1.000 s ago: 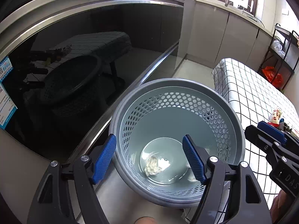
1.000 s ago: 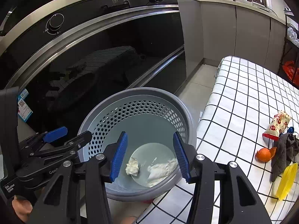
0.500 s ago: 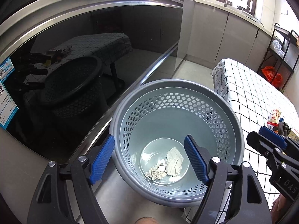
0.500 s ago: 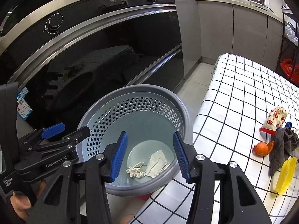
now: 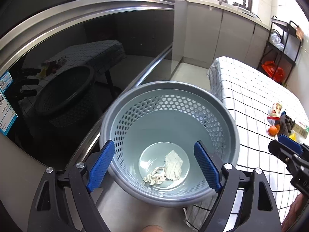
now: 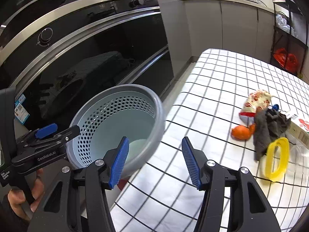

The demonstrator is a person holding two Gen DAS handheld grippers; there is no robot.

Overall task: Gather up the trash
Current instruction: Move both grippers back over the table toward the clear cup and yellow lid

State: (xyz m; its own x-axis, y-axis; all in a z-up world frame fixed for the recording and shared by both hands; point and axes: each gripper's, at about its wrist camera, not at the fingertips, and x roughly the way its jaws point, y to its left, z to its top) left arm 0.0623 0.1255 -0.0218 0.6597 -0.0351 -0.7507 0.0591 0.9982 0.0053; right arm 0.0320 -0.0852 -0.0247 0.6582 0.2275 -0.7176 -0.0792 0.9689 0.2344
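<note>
In the bin (image 5: 170, 127) two paper wads (image 5: 166, 169) lay; tabletop (image 6: 212, 100) litter remained, your left gripper (image 5: 154, 166) and right gripper (image 6: 154, 162) jaws opening, empty.

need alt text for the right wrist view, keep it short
The open right claw hangs empty over a checked tablecloth, beside a grey perforated bin. Farther along the cloth lie an orange peel, a snack wrapper, a grey rag and a yellow ring.

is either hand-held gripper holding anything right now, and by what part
Nothing is held. The left hand-held gripper is open above the bin, where two crumpled tissues lie at the bottom. The right hand-held gripper is open over the table.
</note>
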